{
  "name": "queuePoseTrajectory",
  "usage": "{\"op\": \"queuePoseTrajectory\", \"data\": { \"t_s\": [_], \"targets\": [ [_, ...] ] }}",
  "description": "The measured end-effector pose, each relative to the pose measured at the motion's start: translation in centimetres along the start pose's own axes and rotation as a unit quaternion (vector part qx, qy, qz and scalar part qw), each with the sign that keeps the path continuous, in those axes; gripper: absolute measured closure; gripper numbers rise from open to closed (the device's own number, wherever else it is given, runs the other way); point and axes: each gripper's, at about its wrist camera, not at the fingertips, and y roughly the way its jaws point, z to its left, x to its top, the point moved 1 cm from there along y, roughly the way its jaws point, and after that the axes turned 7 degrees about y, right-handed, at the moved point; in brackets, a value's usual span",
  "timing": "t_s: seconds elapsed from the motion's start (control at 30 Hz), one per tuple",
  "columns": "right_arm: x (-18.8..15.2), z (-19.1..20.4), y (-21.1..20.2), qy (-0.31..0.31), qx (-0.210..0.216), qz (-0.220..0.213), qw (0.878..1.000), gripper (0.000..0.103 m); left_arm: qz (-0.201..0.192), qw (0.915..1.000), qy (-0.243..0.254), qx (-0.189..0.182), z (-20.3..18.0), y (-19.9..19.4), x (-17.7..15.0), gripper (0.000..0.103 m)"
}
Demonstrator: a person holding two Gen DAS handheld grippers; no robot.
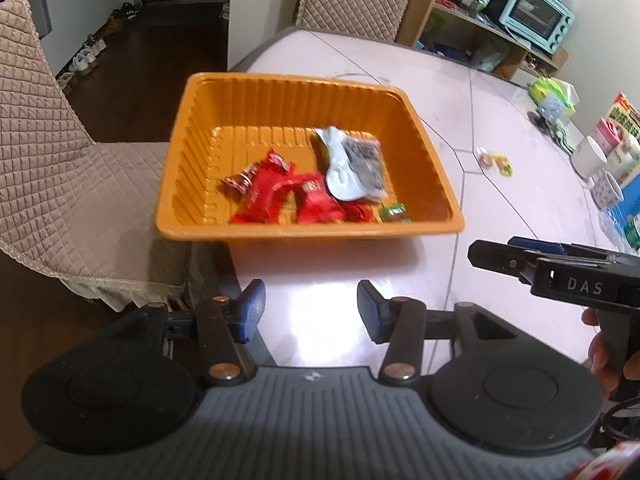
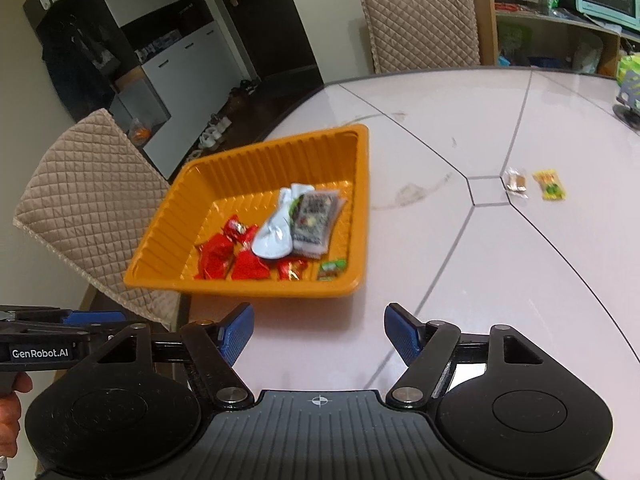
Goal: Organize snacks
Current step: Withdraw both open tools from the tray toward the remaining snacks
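Observation:
An orange tray (image 1: 192, 152) (image 2: 160, 256) sits at the table's left edge and holds several snacks: red packets (image 1: 276, 196) (image 2: 224, 260), a white packet (image 1: 344, 176) (image 2: 276, 236), a grey printed packet (image 2: 316, 220) and a small green one (image 1: 394, 213) (image 2: 332, 270). Two small snacks lie loose on the table: a brown one (image 2: 516, 180) and a yellow one (image 2: 550, 186), also in the left wrist view (image 1: 496, 162). My left gripper (image 1: 311, 308) is open and empty, near the tray's front. My right gripper (image 2: 319, 334) is open and empty; it shows side-on in the left wrist view (image 1: 500, 256).
Quilted chairs (image 1: 60, 160) (image 2: 420, 16) stand at the left and far sides of the pale table (image 2: 480, 280). Cups and boxes (image 1: 608, 160) crowd the table's right edge. A shelf with a teal oven (image 1: 536, 20) stands behind.

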Motion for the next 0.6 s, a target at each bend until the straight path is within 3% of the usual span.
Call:
{"op": "queuePoseTrajectory", "data": {
  "t_s": [0.6],
  "targets": [
    [-1.7,-5.1,-3.4,0.032,-0.024,0.006,0.999,0.031,0.018,0.9976,0.058,-0.033,-7.1,1.2,-0.4,0.057]
  ]
}}
